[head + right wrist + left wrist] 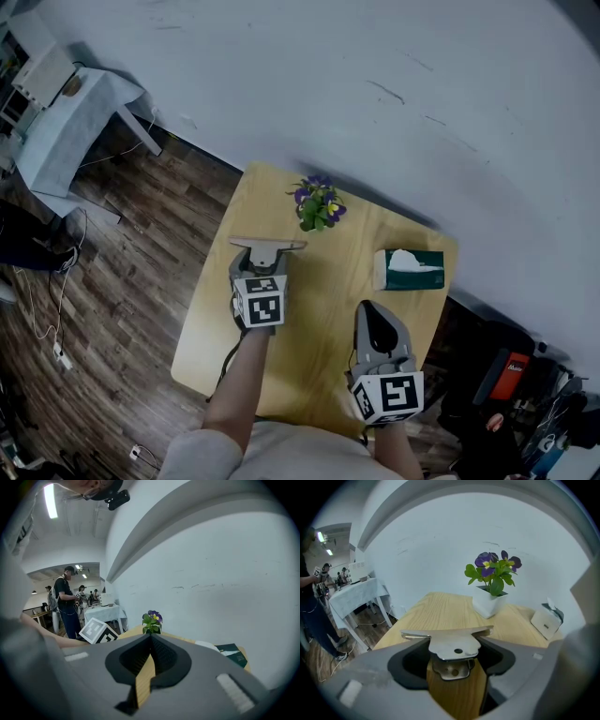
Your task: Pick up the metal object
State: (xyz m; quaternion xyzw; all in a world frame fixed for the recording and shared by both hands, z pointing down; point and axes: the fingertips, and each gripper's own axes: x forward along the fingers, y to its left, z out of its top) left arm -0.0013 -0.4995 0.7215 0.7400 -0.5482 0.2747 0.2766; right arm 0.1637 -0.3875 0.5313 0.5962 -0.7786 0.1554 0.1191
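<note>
- While the right gripper (369, 311) hangs low over the near edge of the pale wooden table (211, 328), its jaws pressed together on nothing, all the action is on the left.
- Left gripper (265, 265) is out over the middle of the table, and its own view shows why: the flat silver metal plate (454, 645), with a wide crossbar and a small hole, sits right between the jaws, which are clamped against its narrow body from both sides.
- Crossbar lies over the jaw tips, which looks like a handy stop against the plate slipping through.
- Tabletop shows underneath the metal plate (268, 247), so I'd call it off the surface, the pick-up essentially made.
- White pot of purple flowers (317, 204) stands just ahead, the dark green tissue box (410, 270) off to the right; both near enough that a straight upward lift seems wisest.
</note>
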